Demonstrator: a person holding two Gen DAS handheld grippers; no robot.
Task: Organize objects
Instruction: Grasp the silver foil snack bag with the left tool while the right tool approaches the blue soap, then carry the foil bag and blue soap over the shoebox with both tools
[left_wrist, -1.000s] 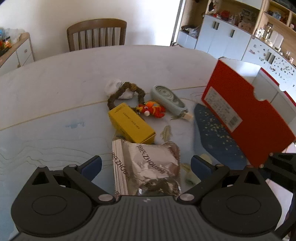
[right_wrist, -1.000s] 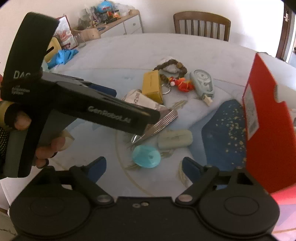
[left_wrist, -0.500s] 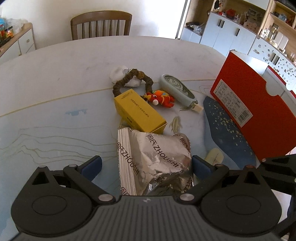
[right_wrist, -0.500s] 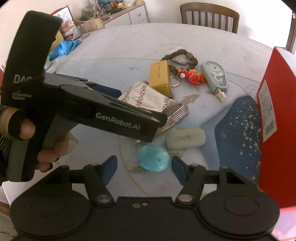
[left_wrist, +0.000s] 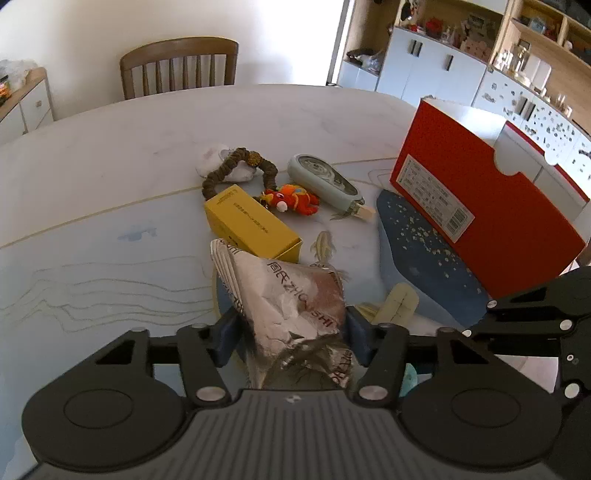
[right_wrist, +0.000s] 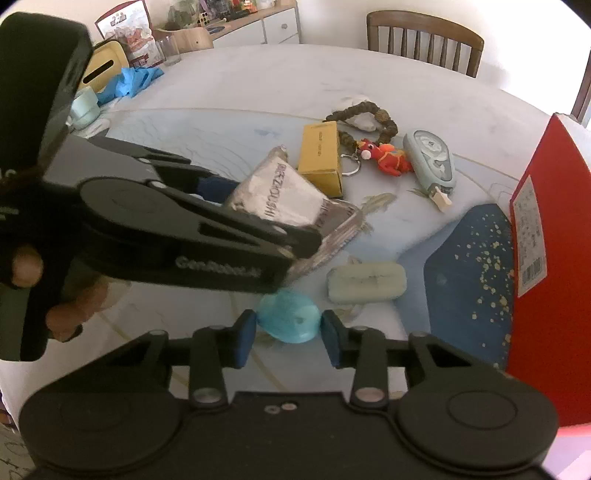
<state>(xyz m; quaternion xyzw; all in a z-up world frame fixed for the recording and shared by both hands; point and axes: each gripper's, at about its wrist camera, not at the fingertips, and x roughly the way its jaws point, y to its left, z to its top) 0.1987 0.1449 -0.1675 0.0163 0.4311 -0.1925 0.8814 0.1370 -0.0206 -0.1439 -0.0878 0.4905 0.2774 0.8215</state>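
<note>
A round white table (left_wrist: 92, 177) fills both views, with a red box (left_wrist: 491, 218) standing upright at its right edge and a wooden chair (left_wrist: 179, 66) at the far side. Only the right wrist view takes in the far-left clutter, a blue cloth (right_wrist: 129, 83) and a drinking glass (right_wrist: 168, 51) beside a sideboard, and the person's hand (right_wrist: 27, 266) wrapped round the left gripper (left_wrist: 291, 334). Only the left wrist view shows the wall of white cabinets (left_wrist: 424, 70) beyond the box. The left gripper's jaws are closing on a silver foil packet (left_wrist: 288, 291), its crumpled near end squeezed between the blue pads. A yellow carton (left_wrist: 247, 223) lies just beyond the packet, touching a brown bead loop (left_wrist: 236, 168), with a red plush keyring (left_wrist: 295, 197) and a pale green case (left_wrist: 321, 179) to its right. The right gripper (right_wrist: 289, 338) pinches a small turquoise disc (right_wrist: 290, 319) on the near table, a pale green bar (right_wrist: 367, 282) just beyond it. The table's left half lies bare, while the box walls off the right.
</note>
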